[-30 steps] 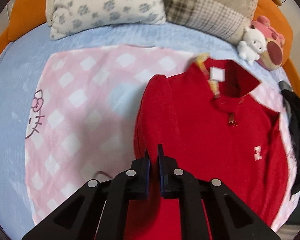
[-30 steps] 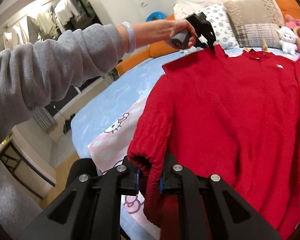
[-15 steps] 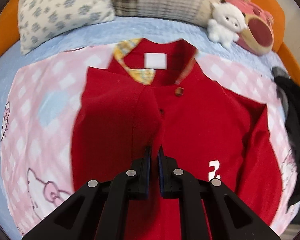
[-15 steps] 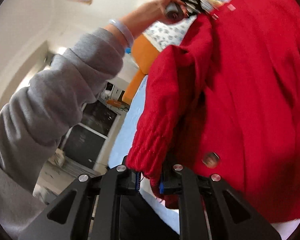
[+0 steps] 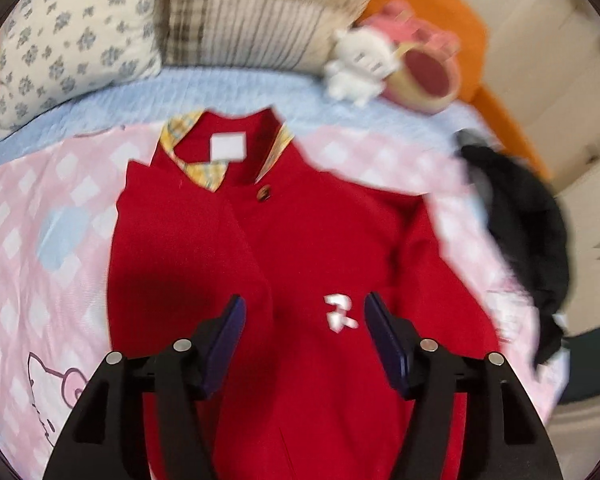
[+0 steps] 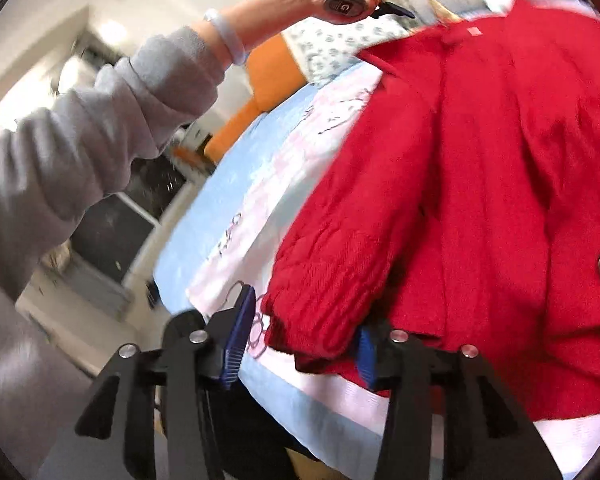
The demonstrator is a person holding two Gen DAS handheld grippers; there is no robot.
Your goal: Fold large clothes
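Red cardigan [image 5: 300, 248], pink blanket [image 5: 40, 240], blue bed [image 5: 260, 92]

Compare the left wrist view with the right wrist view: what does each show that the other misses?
Only the left wrist view shows the red cardigan's yellow plaid collar, its white chest logo, the black garment and the open left gripper. Only the right wrist view shows the ribbed cuff between the open right gripper's fingers, and the person's grey-sleeved arm. Both show the cardigan lying on the pink blanket.
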